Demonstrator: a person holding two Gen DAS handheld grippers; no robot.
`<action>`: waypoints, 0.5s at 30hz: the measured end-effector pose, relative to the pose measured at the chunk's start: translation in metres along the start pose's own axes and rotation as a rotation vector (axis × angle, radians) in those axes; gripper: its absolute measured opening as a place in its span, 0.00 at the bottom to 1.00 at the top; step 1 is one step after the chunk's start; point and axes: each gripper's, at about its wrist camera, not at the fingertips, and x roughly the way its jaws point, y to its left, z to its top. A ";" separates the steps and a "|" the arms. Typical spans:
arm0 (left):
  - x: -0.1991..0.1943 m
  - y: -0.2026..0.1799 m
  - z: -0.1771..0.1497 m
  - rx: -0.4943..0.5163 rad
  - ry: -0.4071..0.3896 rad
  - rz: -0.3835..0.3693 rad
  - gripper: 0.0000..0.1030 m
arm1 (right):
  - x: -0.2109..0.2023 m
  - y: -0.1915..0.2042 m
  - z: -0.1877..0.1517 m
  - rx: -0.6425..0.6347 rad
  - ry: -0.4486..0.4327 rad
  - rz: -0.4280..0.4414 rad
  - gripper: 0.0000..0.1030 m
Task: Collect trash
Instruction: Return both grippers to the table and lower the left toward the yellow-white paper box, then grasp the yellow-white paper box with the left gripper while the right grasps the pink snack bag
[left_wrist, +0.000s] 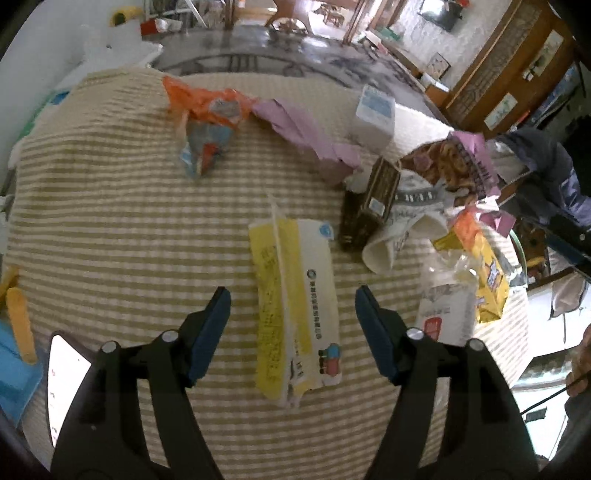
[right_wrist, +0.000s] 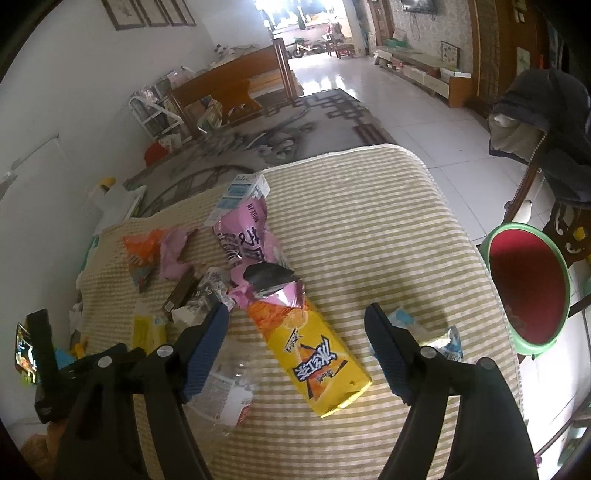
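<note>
Left gripper: jaws spread wide, nothing clasped, poised over a flattened yellow-and-white carton that lies between the blue pads without touching them. Right gripper: jaws likewise parted and empty, straddling a yellow drink carton lying tilted on the cloth; a crumpled clear plastic bottle just beside its left pad, a small blue-and-white wrapper behind its right pad. Surface: striped beige tablecloth carrying all the litter. Mid-field, left wrist view: dark brown box touching a white paper cup on its side. Right wrist view: torn pink wrapper with dark foil lining, piled against the drink carton's top. Farther: orange wrapper, pink paper scrap, white-and-blue milk carton near the far edge of the table. Off the table, to the right: red bin with green rim, standing on the tiled floor, well apart from the trash
</note>
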 end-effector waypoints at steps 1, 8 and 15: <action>0.005 -0.001 0.001 0.007 0.009 0.001 0.66 | 0.000 0.000 -0.001 0.003 -0.001 -0.002 0.73; 0.033 0.000 -0.001 0.017 0.082 0.007 0.57 | -0.003 0.003 0.000 -0.001 -0.012 -0.019 0.78; 0.024 0.004 -0.001 0.005 0.036 -0.023 0.41 | 0.020 0.018 0.019 -0.035 0.009 0.002 0.83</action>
